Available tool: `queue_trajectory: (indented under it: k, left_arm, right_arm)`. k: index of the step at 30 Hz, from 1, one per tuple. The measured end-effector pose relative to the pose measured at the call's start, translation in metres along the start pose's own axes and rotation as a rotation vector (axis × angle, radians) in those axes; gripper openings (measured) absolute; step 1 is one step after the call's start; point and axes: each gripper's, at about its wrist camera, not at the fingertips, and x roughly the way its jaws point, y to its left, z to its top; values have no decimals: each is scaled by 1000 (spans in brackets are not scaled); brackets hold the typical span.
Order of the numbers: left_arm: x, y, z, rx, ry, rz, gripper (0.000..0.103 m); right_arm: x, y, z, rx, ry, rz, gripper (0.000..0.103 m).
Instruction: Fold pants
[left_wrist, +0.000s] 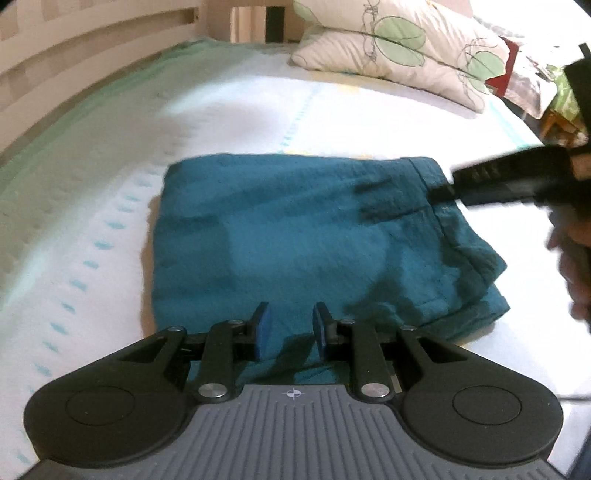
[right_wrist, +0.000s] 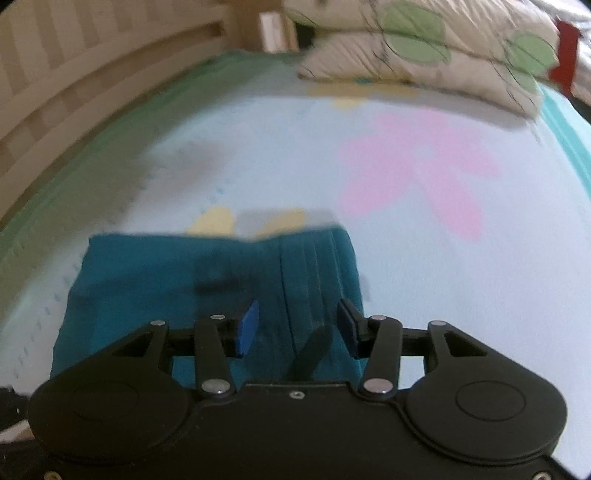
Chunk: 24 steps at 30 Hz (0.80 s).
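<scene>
Your teal pants (left_wrist: 295, 236) are matt, crinkled cloth; beyond them, a soft printed pillow (left_wrist: 399, 48) and pale slatted wood headboard (left_wrist: 74, 48).

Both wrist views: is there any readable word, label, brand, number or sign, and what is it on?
No readable text in either view.
Left claw body: a small round crosshair mark, a symbol only, no letters.
Pillow: a printed leaf pattern, no words.
Red item beyond the pillow: too blurred to tell whether it carries print.
Teal pants and bedsheet: no label or writing visible.
</scene>
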Motion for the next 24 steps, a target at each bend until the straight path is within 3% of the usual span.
queue_trajectory:
  k: [4,7,12,14,18,24]
  left_arm:
    - [-13,-2,-2,-22,-64,60,24]
    - [-18,-1,-1,-58,-79,83,24]
    - [-22,2,2,-79,-74,142,24]
    - [-24,3,1,-73,-73,147,24]
    - [-23,6,0,-79,-66,147,24]
    - [-18,11,-1,-113,-3,118,24]
  right_arm:
    - [-14,12,-16,-10,55,-45,56]
    - [-27,24,-30,-26,38,-71,56]
    - [-42,35,-42,11,57,-18,56]
    - [-46,39,-45,11,65,-1,56]
    - [-59,54,-54,-51,31,-57,56]
    - [-74,63,-69,-63,8,-78,56]
